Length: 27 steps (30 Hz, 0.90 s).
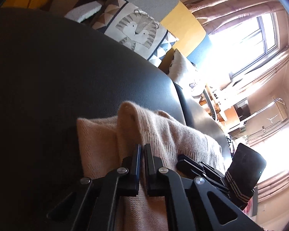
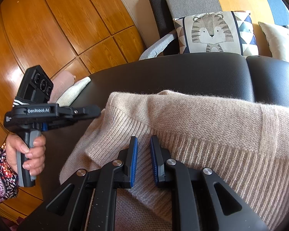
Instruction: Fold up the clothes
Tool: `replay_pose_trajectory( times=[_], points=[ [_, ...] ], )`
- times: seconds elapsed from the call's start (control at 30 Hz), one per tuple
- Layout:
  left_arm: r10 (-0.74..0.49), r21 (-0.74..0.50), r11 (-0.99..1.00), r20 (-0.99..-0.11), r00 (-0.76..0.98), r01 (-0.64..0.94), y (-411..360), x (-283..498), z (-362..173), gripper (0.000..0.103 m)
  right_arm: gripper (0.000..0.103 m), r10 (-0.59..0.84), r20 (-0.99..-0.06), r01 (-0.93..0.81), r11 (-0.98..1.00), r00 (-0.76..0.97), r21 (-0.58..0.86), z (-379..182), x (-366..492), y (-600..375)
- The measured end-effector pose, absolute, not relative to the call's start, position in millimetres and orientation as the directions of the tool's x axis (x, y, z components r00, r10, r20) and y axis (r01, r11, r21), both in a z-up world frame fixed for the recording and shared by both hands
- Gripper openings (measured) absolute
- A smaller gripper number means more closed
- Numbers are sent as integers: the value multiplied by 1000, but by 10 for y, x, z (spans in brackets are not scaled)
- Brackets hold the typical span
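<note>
- Beige knitted sweater (image 2: pixel 192 119) lies bunched on the black leather cushion (image 2: pixel 173 71), filling the middle and the three-to-six o'clock part of the right wrist view, ribbed hem facing the camera.
- Left tongs (image 1: pixel 142 148) are pinched tight on a raised fold of that sweater, fabric humped up just beyond the tips at twelve o'clock.
- Right tongs (image 2: pixel 144 141) stand only a little apart, blue pads showing, over the ribbed hem; whether the pads press the knit I cannot tell.
- At nine o'clock in the right wrist view, a hand (image 2: pixel 28 154) in a floral sleeve (image 2: pixel 1 175) grips the left tool's handle.
- Tiger-print pillow (image 2: pixel 213 32) leans at one o'clock behind the cushion.
</note>
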<state>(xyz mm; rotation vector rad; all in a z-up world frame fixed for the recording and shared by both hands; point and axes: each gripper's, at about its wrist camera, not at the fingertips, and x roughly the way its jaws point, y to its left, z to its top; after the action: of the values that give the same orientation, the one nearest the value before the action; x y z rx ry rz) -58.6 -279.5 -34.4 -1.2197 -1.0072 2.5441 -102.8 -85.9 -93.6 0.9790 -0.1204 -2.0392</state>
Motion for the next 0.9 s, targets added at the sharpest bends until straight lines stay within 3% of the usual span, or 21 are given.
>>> replay_pose_trajectory(
  times=[0.2, 0.33, 0.47, 0.57, 0.67, 0.8, 0.9],
  points=[
    [400, -600, -792, -649, -647, 111, -2829, -510, -266, 1, 15, -730, -597, 653, -635, -333, 413, -931, -1035, -855],
    [393, -574, -807, -697, -600, 139, -2712, -587, -389, 15, 15, -731, -597, 653, -635, -332, 413, -927, -1043, -855],
    [410, -606, -782, -676, -612, 146, -2677, -601, -453, 15, 15, -731, -596, 653, -634, -332, 414, -924, -1037, -860],
    [353, -596, -784, -656, -667, 172, -2696, -577, -445, 19, 15, -732, -595, 652, -634, -332, 416, -920, -1037, -861],
    [273, -587, -775, -645, -714, 234, -2744, -528, -458, 19, 15, -733, -594, 652, -633, -330, 418, -916, -1042, -858],
    [268, -593, -763, -652, -710, 257, -2765, -522, -512, 18, 15, -735, -593, 652, -631, -328, 421, -911, -1053, -853],
    [309, -574, -794, -667, -678, 203, -2694, -562, -500, 5, 15, -736, -592, 651, -630, -327, 423, -908, -1059, -848]
  ],
)
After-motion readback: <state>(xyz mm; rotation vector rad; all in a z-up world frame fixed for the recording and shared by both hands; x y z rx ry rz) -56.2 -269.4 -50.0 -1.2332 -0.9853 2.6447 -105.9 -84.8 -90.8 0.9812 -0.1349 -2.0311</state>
